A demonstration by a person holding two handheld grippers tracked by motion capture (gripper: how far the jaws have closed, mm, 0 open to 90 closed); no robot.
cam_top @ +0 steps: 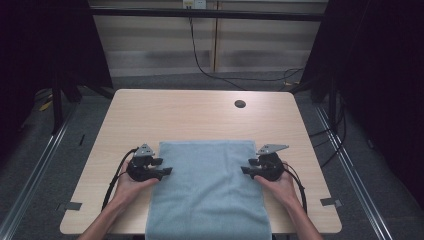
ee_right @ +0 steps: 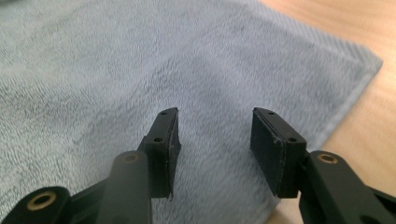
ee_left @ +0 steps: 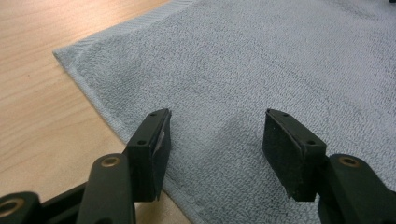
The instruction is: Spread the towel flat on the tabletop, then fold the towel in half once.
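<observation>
**Two open hand-held grippers at the sides of a folded towel**

We see a pale blue towel point(cam_top: 207, 192) lying flat on a light wooden tabletop point(cam_top: 200, 115), folded into a neat rectangle. Its near end hangs over the tabletop's edge closest to the person.

We take the towel as our landmark. At its left edge sits the left hand-held gripper point(cam_top: 166, 166), held in the person's left hand point(cam_top: 131, 186), with its tips pointing inward over the cloth. At the towel's right edge sits the right hand-held gripper point(cam_top: 246, 166), held in the right hand point(cam_top: 281, 186), also pointing inward. The two face each other across the towel's width.

In the left gripper view, the jaws stand well apart above the towel's surface, close to its hemmed edge, with nothing clamped between them. In the right gripper view, the jaws are likewise apart over the cloth near its border, gripping nothing.

Beyond the towel's far end, we see a small dark round hole point(cam_top: 240, 104) in the tabletop.
</observation>
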